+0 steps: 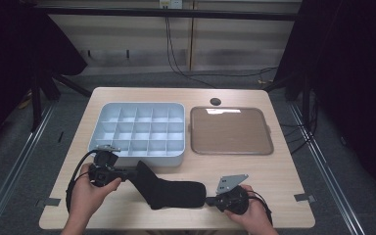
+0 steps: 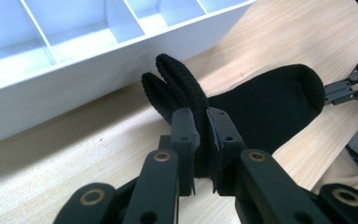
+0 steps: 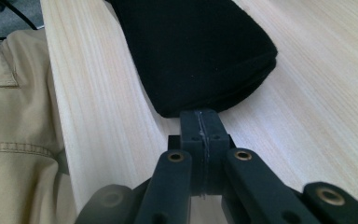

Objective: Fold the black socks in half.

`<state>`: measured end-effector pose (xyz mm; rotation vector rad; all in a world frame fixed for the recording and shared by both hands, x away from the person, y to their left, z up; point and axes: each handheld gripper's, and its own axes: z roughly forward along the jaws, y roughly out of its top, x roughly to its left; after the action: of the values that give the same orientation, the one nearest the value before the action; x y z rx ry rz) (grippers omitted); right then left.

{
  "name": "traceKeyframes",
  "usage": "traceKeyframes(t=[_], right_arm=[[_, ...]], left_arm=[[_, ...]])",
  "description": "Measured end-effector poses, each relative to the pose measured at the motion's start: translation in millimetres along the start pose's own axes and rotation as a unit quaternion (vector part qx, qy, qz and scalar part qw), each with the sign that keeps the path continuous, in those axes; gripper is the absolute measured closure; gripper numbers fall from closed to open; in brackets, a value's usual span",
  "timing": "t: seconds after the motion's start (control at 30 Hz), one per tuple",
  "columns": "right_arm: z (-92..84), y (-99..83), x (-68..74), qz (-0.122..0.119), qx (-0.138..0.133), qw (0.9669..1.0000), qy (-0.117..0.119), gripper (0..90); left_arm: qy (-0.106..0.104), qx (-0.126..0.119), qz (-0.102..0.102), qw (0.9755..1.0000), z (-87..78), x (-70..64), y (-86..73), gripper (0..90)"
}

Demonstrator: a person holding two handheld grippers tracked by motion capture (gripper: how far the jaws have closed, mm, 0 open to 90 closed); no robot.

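white divided tray [image 1: 142,161] rear-left | brown flat tray [image 1: 231,131] just right of it | wood table [image 1: 284,176]

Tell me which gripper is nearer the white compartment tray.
Left. The left gripper sits just in front of the white compartment tray, clamping the black sock. The right gripper is farther off, at the sock's other end.
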<state>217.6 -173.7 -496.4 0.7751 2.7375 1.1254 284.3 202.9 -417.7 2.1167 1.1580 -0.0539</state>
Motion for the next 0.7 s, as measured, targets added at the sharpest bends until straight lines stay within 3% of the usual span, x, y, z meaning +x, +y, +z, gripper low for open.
traceKeyframes(t=[0.7], right_arm=[[4.2,3.3,-0.1,0.005,-0.003,1.0,0.004,90.0]], left_arm=[[-0.004,0.011,0.015,0.9998,1.8,-13.4,8.0,82.1]])
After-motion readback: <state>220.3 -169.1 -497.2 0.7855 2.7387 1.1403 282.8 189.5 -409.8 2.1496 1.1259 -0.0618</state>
